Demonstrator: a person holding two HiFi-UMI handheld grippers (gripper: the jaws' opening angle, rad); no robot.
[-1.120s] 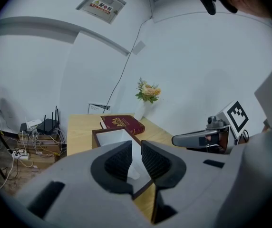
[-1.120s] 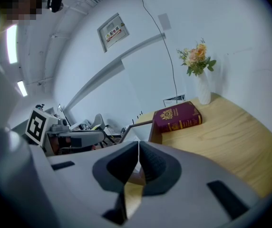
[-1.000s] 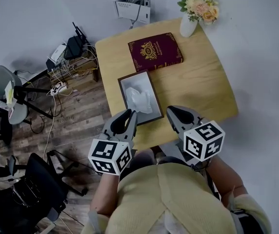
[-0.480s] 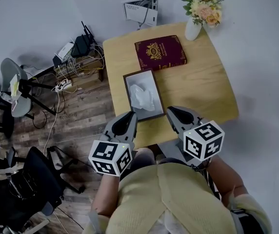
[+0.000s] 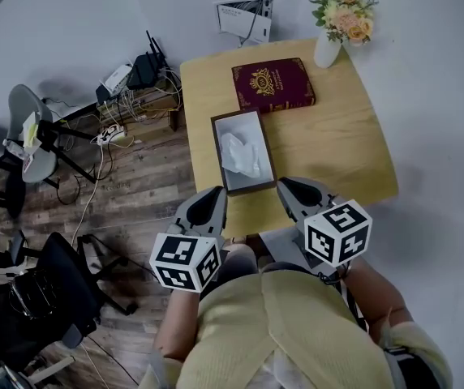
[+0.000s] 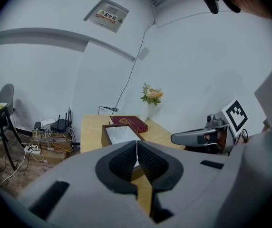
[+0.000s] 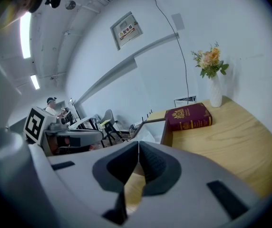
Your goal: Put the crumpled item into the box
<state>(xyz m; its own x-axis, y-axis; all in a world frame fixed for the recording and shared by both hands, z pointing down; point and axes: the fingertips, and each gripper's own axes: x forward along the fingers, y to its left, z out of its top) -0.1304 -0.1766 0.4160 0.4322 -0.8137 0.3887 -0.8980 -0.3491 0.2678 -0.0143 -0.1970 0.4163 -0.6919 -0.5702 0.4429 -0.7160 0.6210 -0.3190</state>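
- One crumpled white item [image 5: 240,154] lies inside the box [image 5: 250,190], in the middle of the head view, just as it did a second ago; it has not shifted against the box walls.
- One small change shows in the box itself: it sits a little further right and higher in the frame than before.
- Everything around it has slid the same way, namely the table [image 5: 337,148], the dark red book [image 5: 273,85] beyond the box and the vase of flowers [image 5: 341,19] at the upper right. This reads as the head camera turning, not as anything being moved.
- Both tongs have kept their places in the lower middle of the frame, short of the box's near end. The left gripper [image 5: 214,193] is at its lower left corner and the right gripper [image 5: 284,185] at its lower right.
- Each gripper view shows its jaws clenched pad to pad with nothing between them, as they already looked a second back.
- Nothing is being carried and the item is already in the box, so the task looks finished. The steady, empty tongs suggest a pause after the drop, with no further reach under way.
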